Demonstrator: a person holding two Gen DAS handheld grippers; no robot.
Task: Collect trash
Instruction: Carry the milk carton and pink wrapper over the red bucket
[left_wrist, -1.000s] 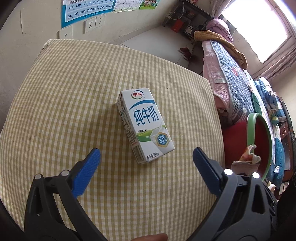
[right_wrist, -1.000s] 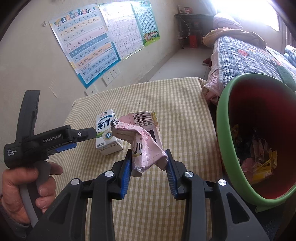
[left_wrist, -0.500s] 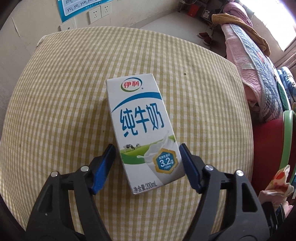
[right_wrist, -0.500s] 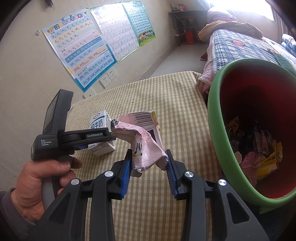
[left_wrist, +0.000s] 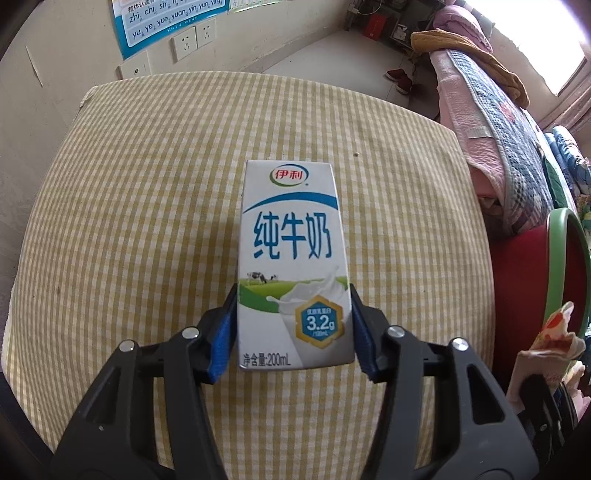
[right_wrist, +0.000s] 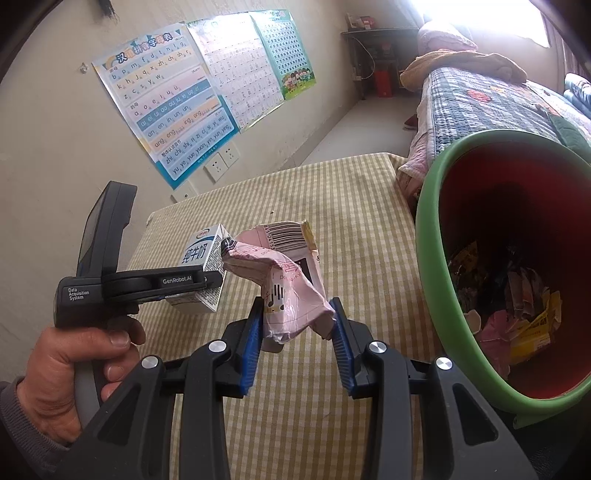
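milk carton (left_wrist: 293, 258): white rectangular box, blue characters, green pasture strip, hexagonal badge; smooth printed card, lying flat on the table (left_wrist: 129, 221), which wears a yellow-and-cream gingham cloth. left gripper (left_wrist: 293, 328): black frame, blue pads, jaws closing with the carton's lower end between them, pads at both its sides. crumpled wrapper (right_wrist: 291, 288): pink glossy film, barcode panel, clamped in the right gripper (right_wrist: 297, 332) above the table. bin (right_wrist: 428, 258): round, green rim, red inside, holding mixed wrappers, just beside the table edge.
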